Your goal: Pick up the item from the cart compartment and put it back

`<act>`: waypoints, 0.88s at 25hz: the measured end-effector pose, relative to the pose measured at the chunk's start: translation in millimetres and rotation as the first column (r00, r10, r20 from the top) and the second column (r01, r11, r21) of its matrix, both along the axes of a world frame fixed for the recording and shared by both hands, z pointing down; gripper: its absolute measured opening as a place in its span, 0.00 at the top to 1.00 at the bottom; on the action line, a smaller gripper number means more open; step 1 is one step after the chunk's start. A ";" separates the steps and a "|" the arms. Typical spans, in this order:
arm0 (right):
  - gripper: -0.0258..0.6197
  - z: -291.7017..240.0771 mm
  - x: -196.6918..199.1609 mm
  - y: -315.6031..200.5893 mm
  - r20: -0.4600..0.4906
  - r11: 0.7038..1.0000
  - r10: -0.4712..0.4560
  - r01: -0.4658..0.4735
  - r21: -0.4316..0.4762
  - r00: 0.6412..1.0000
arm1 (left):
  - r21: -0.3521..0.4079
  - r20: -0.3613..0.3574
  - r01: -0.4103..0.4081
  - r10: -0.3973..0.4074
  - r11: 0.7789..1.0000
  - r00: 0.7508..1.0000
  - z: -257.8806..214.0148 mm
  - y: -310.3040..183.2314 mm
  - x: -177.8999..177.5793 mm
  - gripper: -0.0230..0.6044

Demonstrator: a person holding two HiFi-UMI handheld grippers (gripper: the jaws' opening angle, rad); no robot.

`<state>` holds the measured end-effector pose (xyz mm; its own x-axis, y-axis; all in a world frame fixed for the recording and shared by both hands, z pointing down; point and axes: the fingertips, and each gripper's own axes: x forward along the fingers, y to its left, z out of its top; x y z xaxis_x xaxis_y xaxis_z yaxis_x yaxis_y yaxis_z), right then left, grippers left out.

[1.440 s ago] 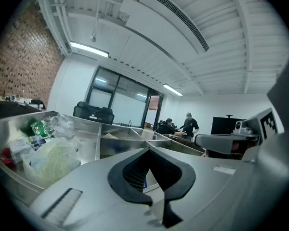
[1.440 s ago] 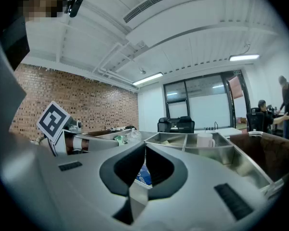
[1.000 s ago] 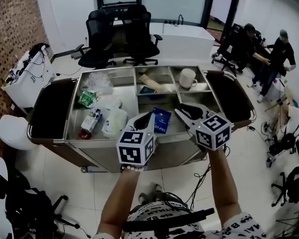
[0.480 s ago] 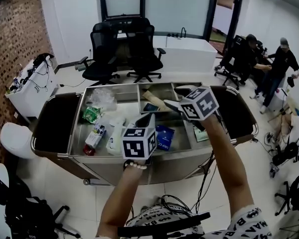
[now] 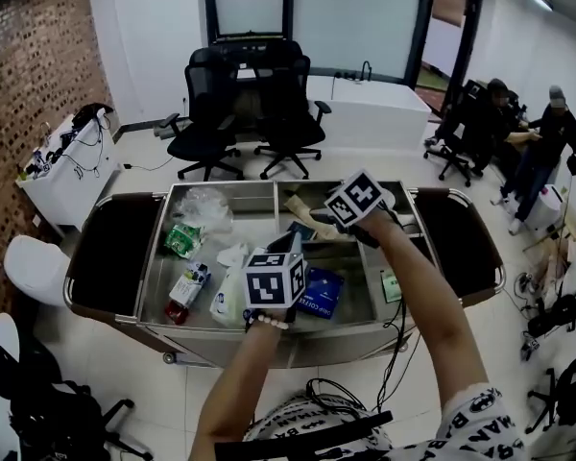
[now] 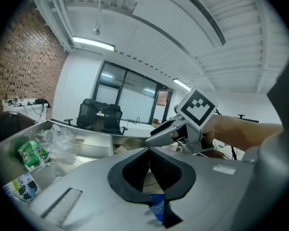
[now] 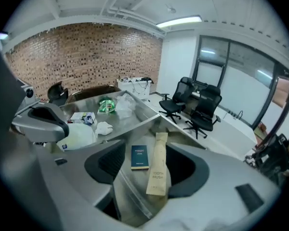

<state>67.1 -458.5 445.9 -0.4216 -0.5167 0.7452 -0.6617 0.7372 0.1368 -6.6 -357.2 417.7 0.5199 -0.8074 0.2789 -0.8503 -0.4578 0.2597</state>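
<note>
The steel cart (image 5: 163,327) has several open compartments. In the middle back one lie a tan toothbrush packet (image 7: 158,170) and a dark blue box (image 7: 139,156). My right gripper (image 5: 319,221) hangs over them, pointing steeply down. Its jaws (image 7: 145,160) have just been opening and stand open, with nothing between them. My left gripper (image 5: 290,243) hovers over the front of the cart, shut and holding nothing (image 6: 148,153). Just below it lies a blue coffee pack (image 5: 319,293). From the left gripper view, the right gripper (image 6: 156,134) shows ahead to the right.
The big left compartment holds a green packet (image 5: 184,240), a clear plastic bag (image 5: 204,205), a white box (image 5: 190,284) and a white pouch (image 5: 228,298). Black side wings (image 5: 110,248) flank the cart. Office chairs (image 5: 259,104) stand behind it, people (image 5: 547,133) at far right.
My right gripper has swung from the cart's front right to the middle back compartment and tipped downward. My left gripper has moved a little forward over the cart.
</note>
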 end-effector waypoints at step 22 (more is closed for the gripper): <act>0.54 142.4 6.0 -82.3 -0.339 0.909 -0.048 -0.100 -0.405 0.939 | -0.109 0.046 0.072 -0.067 0.991 0.997 43.8 -17.3 -8.2 0.96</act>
<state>73.1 -540.9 588.3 -0.1001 -0.1405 0.9850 -0.6507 0.7582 0.0421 -14.8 -374.5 461.5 0.4491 -0.8043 0.3892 -0.8905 -0.3674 0.2684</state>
